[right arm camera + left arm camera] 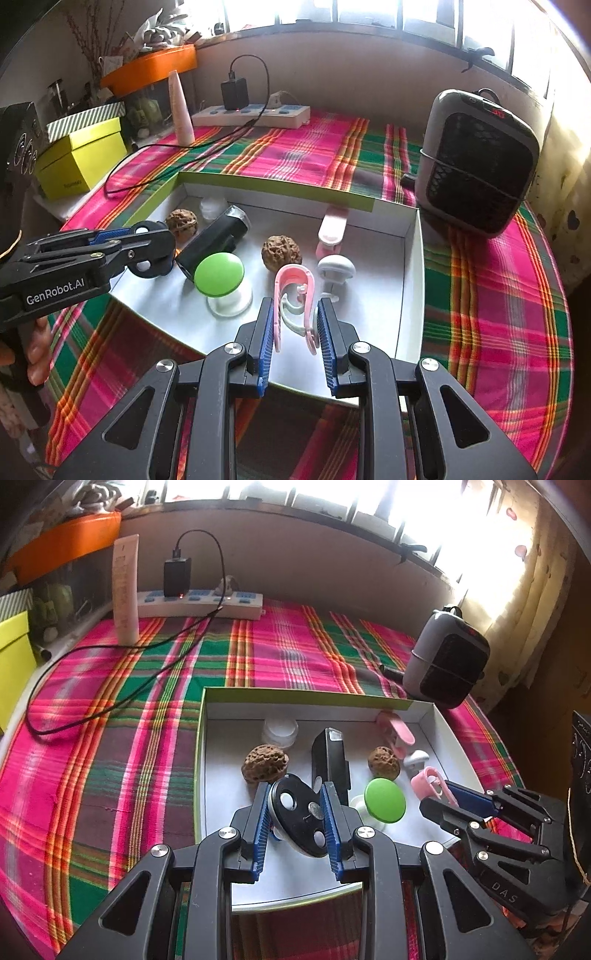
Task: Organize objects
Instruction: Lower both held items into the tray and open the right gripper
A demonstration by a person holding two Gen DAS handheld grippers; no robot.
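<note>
Two grips we log | left hand-held gripper (295,821) clamps black disc (301,818), lower centre over white tray (458,749) | right hand-held gripper (295,334) clamps pink clip (295,295), lower centre.

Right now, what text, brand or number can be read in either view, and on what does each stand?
"GenRobot.AI": on the side of the left gripper, right wrist view.
"DAS": on the right gripper, left wrist view.
Red digits on the heater: too blurred to read.
Print on the yellow-green box and the tube: too small.
</note>
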